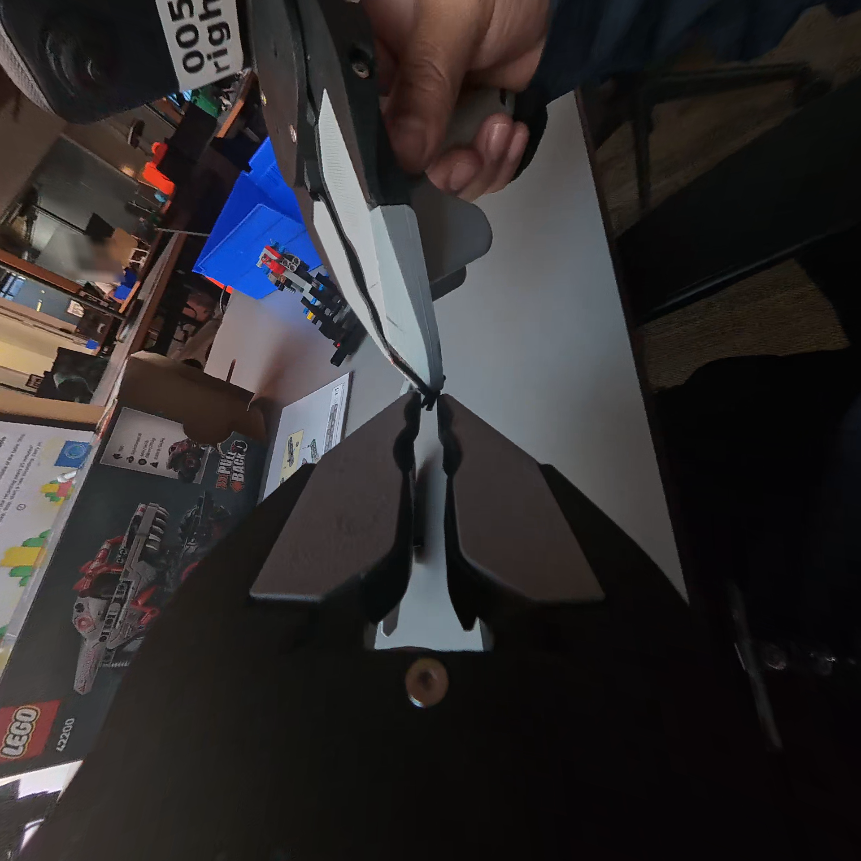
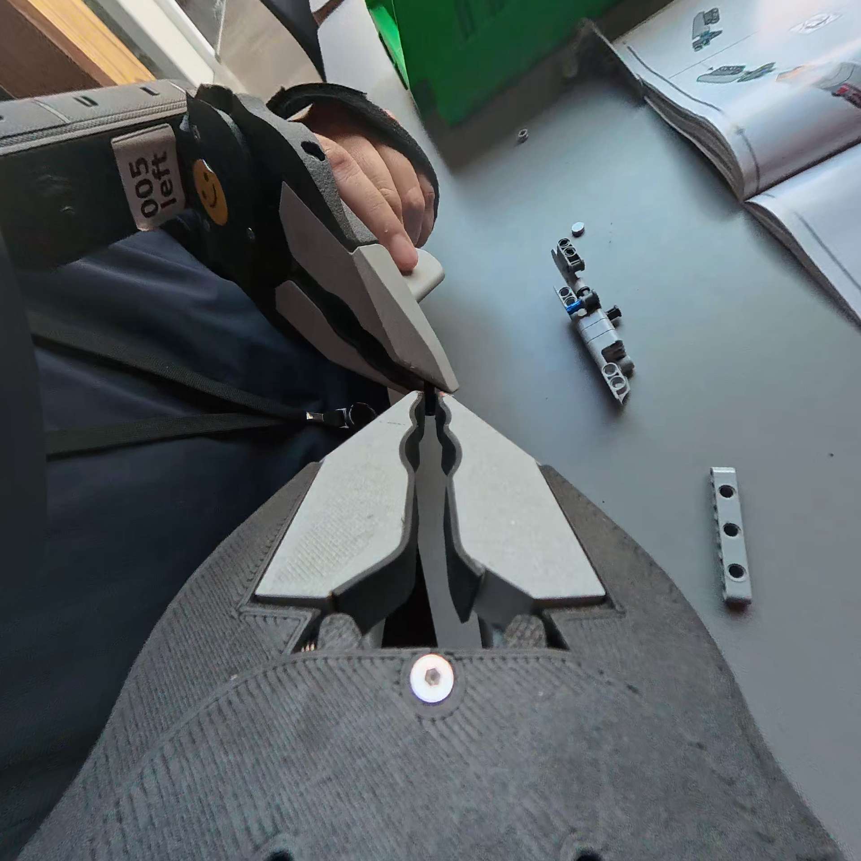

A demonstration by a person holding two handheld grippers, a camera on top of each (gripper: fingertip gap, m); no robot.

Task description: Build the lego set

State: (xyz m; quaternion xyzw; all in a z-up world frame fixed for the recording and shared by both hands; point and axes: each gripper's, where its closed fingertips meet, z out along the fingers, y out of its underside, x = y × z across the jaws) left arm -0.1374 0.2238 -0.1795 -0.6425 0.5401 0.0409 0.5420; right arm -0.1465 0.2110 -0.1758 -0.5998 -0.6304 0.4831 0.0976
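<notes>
My left gripper (image 1: 427,401) and my right gripper (image 2: 427,404) meet tip to tip above the white table (image 1: 536,326). A tiny black pin (image 1: 429,399) sits pinched where the tips meet; it also shows in the right wrist view (image 2: 428,406). Both pairs of jaws are nearly closed on it. The right gripper (image 1: 431,389) comes down from the top of the left wrist view. The left gripper (image 2: 438,386) comes in from the upper left of the right wrist view. A grey Technic sub-assembly (image 2: 591,321) and a grey beam with holes (image 2: 730,536) lie on the table.
A partly built model (image 1: 307,289) stands by a blue bin (image 1: 251,233). The set's box (image 1: 116,559), a cardboard box (image 1: 186,391) and an open instruction booklet (image 2: 768,93) lie around. A green bin (image 2: 466,56) stands at the back. A small round grey piece (image 2: 578,228) lies loose. The grippers are tip to tip, or close to it. From either gripper's tips it is about 15 cm to the small round grey piece (image 2: 578,228).
</notes>
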